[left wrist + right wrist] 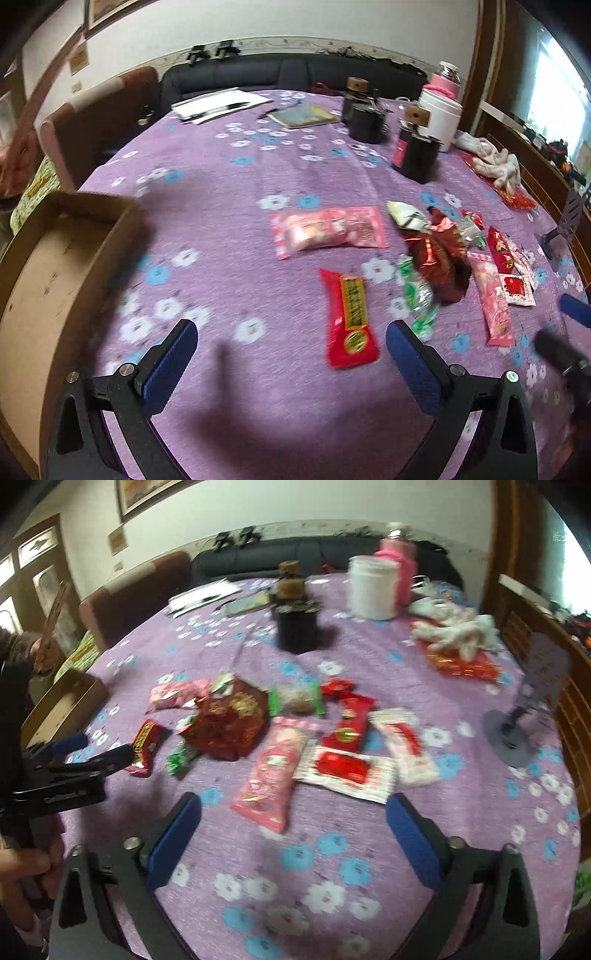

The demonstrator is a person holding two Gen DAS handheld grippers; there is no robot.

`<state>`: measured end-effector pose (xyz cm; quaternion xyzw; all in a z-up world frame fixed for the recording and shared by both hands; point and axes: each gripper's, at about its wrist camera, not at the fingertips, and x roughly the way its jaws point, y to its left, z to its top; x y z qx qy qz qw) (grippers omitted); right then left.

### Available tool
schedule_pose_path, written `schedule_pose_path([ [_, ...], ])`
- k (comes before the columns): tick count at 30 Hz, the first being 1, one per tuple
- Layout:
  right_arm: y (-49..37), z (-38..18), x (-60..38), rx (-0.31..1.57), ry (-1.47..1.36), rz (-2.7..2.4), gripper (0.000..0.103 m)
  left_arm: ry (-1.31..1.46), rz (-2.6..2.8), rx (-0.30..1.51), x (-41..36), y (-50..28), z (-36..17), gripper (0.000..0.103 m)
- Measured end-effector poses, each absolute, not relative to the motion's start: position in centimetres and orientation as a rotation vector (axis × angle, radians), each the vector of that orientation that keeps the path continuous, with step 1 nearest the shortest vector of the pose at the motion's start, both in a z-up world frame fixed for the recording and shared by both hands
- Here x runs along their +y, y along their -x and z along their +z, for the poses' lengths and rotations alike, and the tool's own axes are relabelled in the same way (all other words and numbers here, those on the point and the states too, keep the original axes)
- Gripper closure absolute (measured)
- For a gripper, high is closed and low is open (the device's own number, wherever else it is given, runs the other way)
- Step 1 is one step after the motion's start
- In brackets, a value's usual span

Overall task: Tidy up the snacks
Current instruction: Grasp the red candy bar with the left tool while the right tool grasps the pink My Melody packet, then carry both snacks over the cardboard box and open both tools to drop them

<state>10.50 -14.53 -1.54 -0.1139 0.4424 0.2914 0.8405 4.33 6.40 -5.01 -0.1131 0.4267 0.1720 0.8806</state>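
From my left wrist I look down past my left gripper (pixel 291 347), its 2 blue pads spread wide with nothing but purple flowered cloth (pixel 221 177) between them. The red bar with the yellow label (pixel 351 321) lies just ahead of the right-hand pad, not touched. Beyond it sit a pink packet (pixel 328 230), a crumpled dark red foil bag (pixel 439 262), a green wrapper (pixel 417 302) and more red and pink sachets off to the right. The cardboard box (pixel 33 266) stands open at the table's left edge, and I see no snack inside the part that shows.

From my right wrist, my right gripper (pixel 293 814) is also parted wide and empty. The long pink packet (pixel 273 775) lies with its near end just ahead of the gap, and a white sachet with a red panel (pixel 343 771) is touching it on the right. My other claw shows at the left edge, near the red bar.

I judge this to be the start of sorting: every snack I can see is on the cloth. Next I need to lower each claw over 1 packet, line the pads across its narrow side, close, then carry it to the box. The overlapping wrappers could drag along.
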Motion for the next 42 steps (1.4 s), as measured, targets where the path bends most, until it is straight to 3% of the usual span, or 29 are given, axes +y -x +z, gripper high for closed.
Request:
schedule_pose_path([
  [1, -10.6, -1.8, -13.9, 0.940, 0.250, 0.630, 0.027, 0.223, 0.357, 0.898, 6.1, -4.8, -5.1, 0.000],
  [4, -11.3, -2.8, -12.2, 0.987, 0.263, 0.648, 0.052, 0.204, 0.339, 0.920, 5.3, -6.2, -5.5, 0.000],
  [11, -13.0, -4.8, -11.2, 1.055, 0.275, 0.608, 0.054, 0.177, 0.342, 0.960, 5.1, -7.4, -6.5, 0.000],
  [14, -13.7, -4.7, -11.1, 1.062, 0.262, 0.601, 0.065, 0.175, 0.335, 0.964, 5.1, -7.9, -6.9, 0.000],
  [16, -14.0, -4.7, -11.0, 1.065, 0.259, 0.590, 0.078, 0.161, 0.338, 0.964, 5.0, -8.2, -6.8, 0.000],
  [19, -14.2, -4.5, -11.2, 1.055, 0.255, 0.585, 0.080, 0.168, 0.310, 0.959, 5.1, -8.5, -6.7, 0.009],
  [20, -14.1, -4.4, -11.4, 1.048, 0.249, 0.585, 0.081, 0.181, 0.295, 0.952, 5.2, -8.4, -6.5, 0.021],
  [21, -14.0, -4.2, -11.6, 1.041, 0.243, 0.585, 0.081, 0.168, 0.299, 0.946, 5.1, -8.4, -6.3, 0.046],
  [23, -13.6, -3.7, -12.3, 1.026, 0.227, 0.580, 0.081, 0.171, 0.269, 0.942, 5.2, -8.3, -5.9, 0.070],
  [42, -7.0, 2.2, -15.1, 0.894, 0.121, 0.696, 0.082, 0.235, 0.208, 0.763, 6.1, 1.7, 0.7, 0.074],
])
